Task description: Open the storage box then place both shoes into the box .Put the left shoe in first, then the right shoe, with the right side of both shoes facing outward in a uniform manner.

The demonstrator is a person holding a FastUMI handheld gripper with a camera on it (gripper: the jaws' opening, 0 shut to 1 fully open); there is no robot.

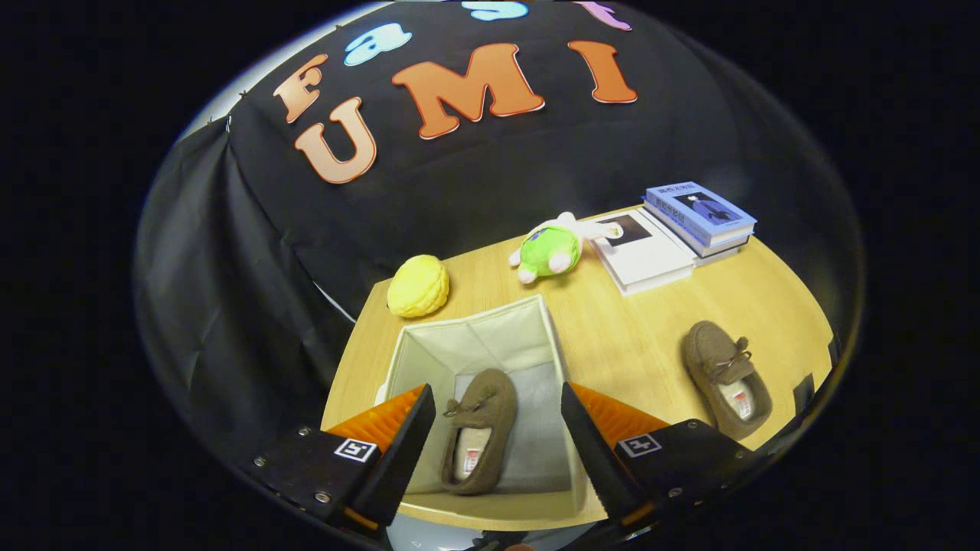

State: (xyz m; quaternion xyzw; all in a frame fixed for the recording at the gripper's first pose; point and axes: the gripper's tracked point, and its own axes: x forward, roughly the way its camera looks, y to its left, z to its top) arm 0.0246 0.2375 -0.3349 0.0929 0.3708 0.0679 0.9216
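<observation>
— Gripper [498,428]? 
— Fingers spread wide above the box [429,344], holding nothing. 
— Shoes? 
— One shoe [480,430] lies in the box; the other shoe [726,379] sits on the table [635,337] beside it.

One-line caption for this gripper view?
Open tool above box holding one shoe; second shoe on table.

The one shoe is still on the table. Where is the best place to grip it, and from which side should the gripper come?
Probably across the heel end of the shoe on the table, from above. It lies flat on its sole, opening up, with bare table along both sides, so one finger can go down each side wall. The gripper is open over the box.
</observation>
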